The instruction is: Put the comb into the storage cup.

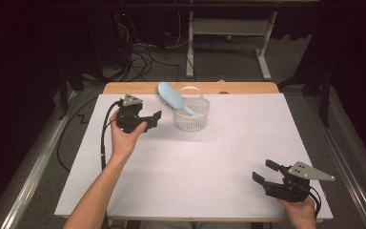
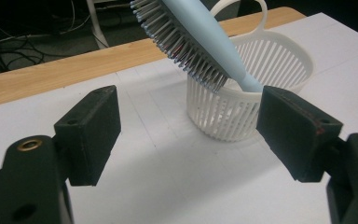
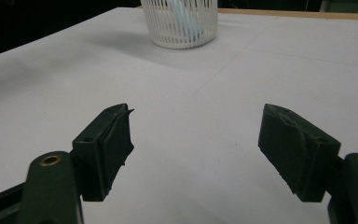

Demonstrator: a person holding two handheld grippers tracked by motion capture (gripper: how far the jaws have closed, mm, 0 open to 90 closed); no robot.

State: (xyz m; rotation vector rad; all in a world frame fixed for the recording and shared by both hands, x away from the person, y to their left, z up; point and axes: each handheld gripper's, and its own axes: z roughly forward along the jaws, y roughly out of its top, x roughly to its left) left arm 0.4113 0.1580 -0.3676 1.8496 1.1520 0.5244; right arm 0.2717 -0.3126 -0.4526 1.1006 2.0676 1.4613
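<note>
Hairbrush (image 1: 173, 98) stands handle-down in the white basket (image 1: 191, 115) at the tabletop's (image 1: 209, 162) far edge. Left tongs (image 1: 153, 118), spread and empty, hang just beside it; right tongs (image 1: 263, 171), spread, rest near. Best withdrawn level, sparing the overhanging bristles.

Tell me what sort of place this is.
Most likely a lab or workshop set up for recording. A table covered in white paper holds little more than a white basket with a blue hairbrush in it; beyond it, loose cables trail over a grey floor beside a bare desk frame.
</note>
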